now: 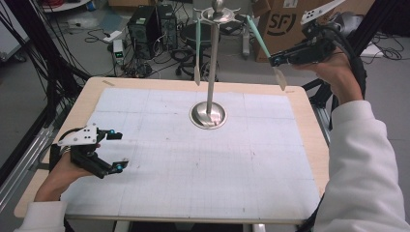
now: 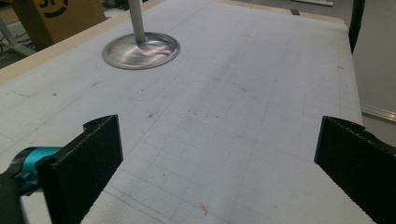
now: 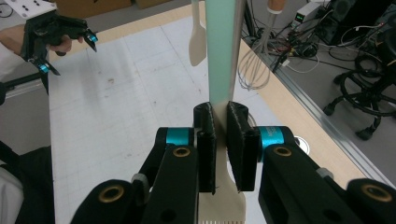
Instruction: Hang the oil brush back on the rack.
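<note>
Right tongs pinching a spatula beside the rack top.

I have the spatula [image 1: 265,48] pinched in my right tongs [image 1: 276,59], its long axis slanting from the rack [image 1: 211,67] crown down to the blade just below the jaws. 1 more spatula [image 1: 197,50] hangs farther along. My left tongs [image 1: 116,151] sit spread and well apart; the right is nearer.

A: What is blocking the middle of the bench [image 1: 300,145]?
B: The stand [image 1: 211,63] is rising from its base [image 1: 208,116], with a spatula [image 1: 197,53] hanging left of the pole.
A: And on the right?
B: The right hand-held gripper [image 1: 276,60] is clamping a second spatula [image 1: 263,48] there.
A: Any open room?
B: The near mat is lying bare between the left hand-held gripper [image 1: 116,151] and the base.
</note>
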The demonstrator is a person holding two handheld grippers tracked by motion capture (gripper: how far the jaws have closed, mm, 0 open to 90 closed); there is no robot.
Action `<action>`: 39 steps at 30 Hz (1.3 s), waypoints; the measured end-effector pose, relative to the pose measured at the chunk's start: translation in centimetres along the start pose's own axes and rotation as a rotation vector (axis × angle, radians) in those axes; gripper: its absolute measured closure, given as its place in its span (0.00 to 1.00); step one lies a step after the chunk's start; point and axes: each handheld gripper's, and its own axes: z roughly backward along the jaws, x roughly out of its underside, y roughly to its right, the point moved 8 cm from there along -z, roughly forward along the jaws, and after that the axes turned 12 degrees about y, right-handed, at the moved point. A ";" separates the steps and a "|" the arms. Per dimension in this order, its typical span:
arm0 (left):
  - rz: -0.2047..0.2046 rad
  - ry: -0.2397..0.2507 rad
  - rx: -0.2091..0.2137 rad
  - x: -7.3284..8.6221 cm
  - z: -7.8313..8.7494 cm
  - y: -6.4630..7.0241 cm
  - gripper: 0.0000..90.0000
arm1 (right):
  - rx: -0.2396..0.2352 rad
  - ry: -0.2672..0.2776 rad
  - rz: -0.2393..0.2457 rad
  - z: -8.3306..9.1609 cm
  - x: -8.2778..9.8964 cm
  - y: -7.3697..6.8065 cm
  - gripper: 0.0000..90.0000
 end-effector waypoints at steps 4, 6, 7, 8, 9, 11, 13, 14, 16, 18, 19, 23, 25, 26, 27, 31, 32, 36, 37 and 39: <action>0.003 0.000 0.000 0.1 0.0 0.0 0.02 | 0.006 -0.004 -0.009 -0.3 0.2 0.6 0.91; 0.004 -0.003 -0.001 0.1 0.0 -0.1 0.02 | 0.006 -0.005 -0.014 -0.6 0.2 0.8 0.91; 0.008 -0.001 -0.002 0.1 -0.1 0.0 0.02 | 0.003 -0.007 -0.013 -0.7 0.3 0.9 0.91; 0.004 -0.004 -0.001 0.1 0.0 -0.1 0.02 | 0.003 -0.006 -0.017 -0.7 0.3 1.0 0.91; 0.004 -0.004 0.000 0.2 0.0 0.0 0.02 | 0.003 -0.006 -0.026 -0.9 0.3 1.1 0.91; 0.005 -0.006 -0.001 0.2 -0.1 -0.1 0.02 | 0.002 -0.013 -0.019 -1.1 0.4 1.3 0.91; 0.011 -0.008 -0.003 0.3 -0.1 -0.1 0.02 | 0.001 -0.020 -0.019 -1.3 0.5 1.5 0.91; 0.011 -0.007 -0.002 0.3 -0.1 -0.1 0.02 | 0.001 -0.020 -0.018 -1.4 0.5 1.5 0.91; 0.011 -0.006 -0.002 0.3 -0.1 -0.1 0.02 | -0.005 -0.010 -0.017 -1.5 0.4 1.6 0.91; 0.011 -0.007 -0.006 0.3 -0.1 -0.2 0.02 | -0.007 -0.008 -0.012 -1.7 0.3 1.7 0.91; 0.013 -0.007 -0.007 0.3 -0.1 -0.2 0.02 | -0.011 -0.010 -0.010 -1.8 0.3 1.7 0.91; 0.011 -0.007 -0.007 0.3 -0.1 -0.2 0.02 | -0.016 -0.011 -0.011 -2.1 0.2 1.7 0.91; 0.013 -0.007 -0.003 0.3 -0.1 -0.2 0.02 | -0.019 -0.017 -0.013 -2.1 0.3 1.7 0.91; 0.012 -0.009 -0.004 0.4 -0.1 -0.2 0.02 | -0.014 -0.018 -0.012 -2.1 0.3 1.7 0.91; 0.013 -0.010 -0.004 0.4 -0.1 -0.2 0.02 | -0.015 -0.020 -0.013 -2.1 0.3 1.8 0.91; 0.012 -0.012 -0.001 0.4 -0.2 -0.1 0.02 | -0.015 -0.027 -0.022 -2.3 0.5 1.7 0.91; 0.010 -0.013 0.001 0.4 -0.2 -0.1 0.02 | -0.016 -0.028 -0.023 -2.3 0.5 1.7 0.91; 0.012 -0.007 -0.002 0.4 -0.2 -0.1 0.02 | -0.018 -0.032 -0.025 -2.6 0.6 1.7 0.91; 0.012 -0.005 -0.002 0.3 -0.2 -0.1 0.02 | -0.020 -0.032 -0.020 -2.7 0.6 1.7 0.91; 0.010 -0.005 0.000 0.3 -0.1 -0.1 0.02 | -0.022 -0.032 -0.019 -3.0 0.6 1.8 0.91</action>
